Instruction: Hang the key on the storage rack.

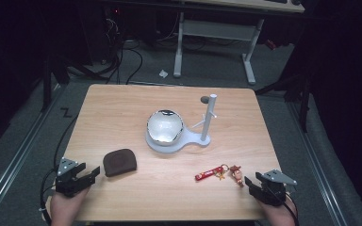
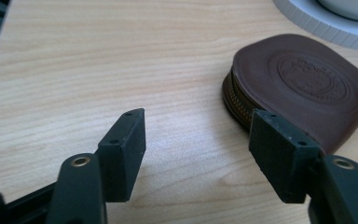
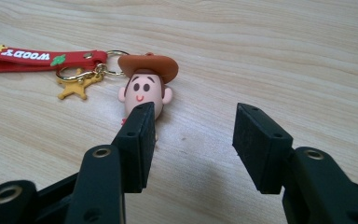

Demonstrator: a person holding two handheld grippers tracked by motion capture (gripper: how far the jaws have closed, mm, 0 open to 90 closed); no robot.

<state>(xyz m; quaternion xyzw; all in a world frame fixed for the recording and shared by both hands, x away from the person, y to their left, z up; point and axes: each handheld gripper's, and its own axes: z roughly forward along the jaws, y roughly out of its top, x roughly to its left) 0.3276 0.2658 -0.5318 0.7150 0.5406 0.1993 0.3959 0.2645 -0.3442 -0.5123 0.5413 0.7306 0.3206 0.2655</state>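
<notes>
A brown leather zip pouch (image 1: 119, 161) (image 2: 303, 84) lies on the wooden table (image 1: 122, 113), near its front left. My left gripper (image 1: 90, 175) (image 2: 198, 149) stands open just left of it, with bare wood between the jaws and the pouch behind its right jaw. A keychain (image 1: 219, 172) with a red strap (image 3: 32, 58), a gold star (image 3: 77, 86) and a cowboy figure (image 1: 237, 174) (image 3: 145, 81) lies near the front right. My right gripper (image 1: 252, 185) (image 3: 193, 140) is open beside the figure, whose body is hidden behind the left jaw.
A shiny metal bowl (image 1: 165, 126) sits on a pale grey base (image 1: 202, 139) (image 2: 321, 25) with an upright post (image 1: 209, 115) at the table's middle. A desk frame (image 1: 214, 42) and cables (image 1: 122, 56) are on the floor beyond the table.
</notes>
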